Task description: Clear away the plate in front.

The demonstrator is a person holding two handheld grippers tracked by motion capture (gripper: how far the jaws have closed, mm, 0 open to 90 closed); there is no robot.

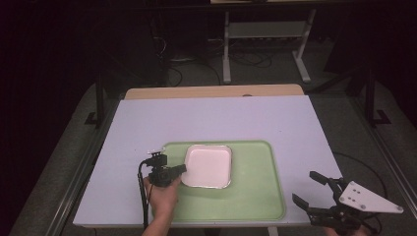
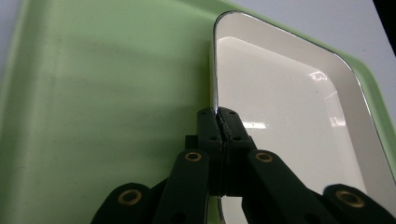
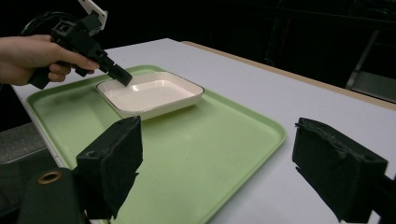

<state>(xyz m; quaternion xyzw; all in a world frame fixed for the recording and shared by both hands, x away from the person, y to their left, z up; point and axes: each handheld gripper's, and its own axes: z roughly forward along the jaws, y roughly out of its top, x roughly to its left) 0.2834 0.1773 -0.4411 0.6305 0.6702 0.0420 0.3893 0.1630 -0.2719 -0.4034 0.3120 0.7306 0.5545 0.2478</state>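
A square white dish [image 1: 208, 165] with a thin metal rim sits on the green tray [image 1: 255, 196], toward the tray's left half. My left gripper [image 1: 183, 169] is shut on the dish's left rim; in the left gripper view the jaws pinch that edge of the white dish [image 2: 280, 107] at my left gripper [image 2: 219, 122]. The right gripper view shows the same hold on the dish [image 3: 149, 93] from across the tray [image 3: 201, 154]. My right gripper [image 1: 307, 189] hovers open off the tray's right front corner, its pads [image 3: 116, 158] wide apart with nothing between them.
The tray lies on a pale table [image 1: 211, 118] with a wooden strip along its far edge. Behind the table stand a white metal frame [image 1: 265, 34] and cables on a dark floor.
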